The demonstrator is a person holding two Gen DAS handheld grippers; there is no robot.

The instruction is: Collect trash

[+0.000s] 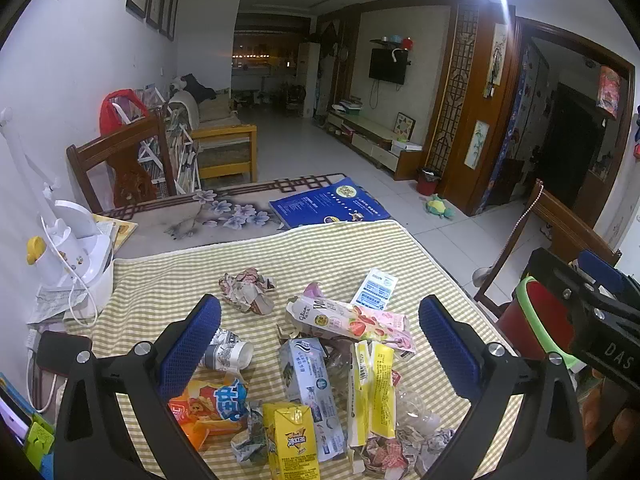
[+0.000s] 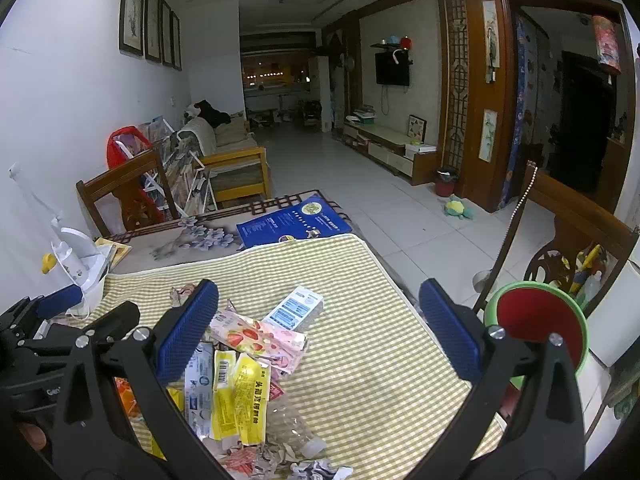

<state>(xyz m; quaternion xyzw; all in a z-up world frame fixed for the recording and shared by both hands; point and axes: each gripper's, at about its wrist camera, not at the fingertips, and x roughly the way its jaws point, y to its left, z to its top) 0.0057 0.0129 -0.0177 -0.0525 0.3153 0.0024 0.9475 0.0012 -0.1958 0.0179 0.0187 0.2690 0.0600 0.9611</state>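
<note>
Hovering with jaws spread wide and empty, left gripper [image 1: 320, 344] and right gripper [image 2: 320, 332] hang over litter on the checked cloth [image 1: 320, 248].

Between the left jaws lie a pink strawberry carton [image 1: 356, 320], yellow wrappers [image 1: 372, 384] and a yellow drink box [image 1: 292, 444]: light, crushable, likely slippery, best pinched across flat sides. Far left sits crumpled paper [image 1: 246, 290]; the red bin [image 2: 540, 324] waits right.

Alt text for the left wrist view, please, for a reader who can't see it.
The open left gripper hovers empty over a pile of trash on a yellow checked cloth: a strawberry carton, a yellow drink box, an orange snack bag, crumpled paper. A red bin with a green rim stands at right, by the right gripper.
</note>
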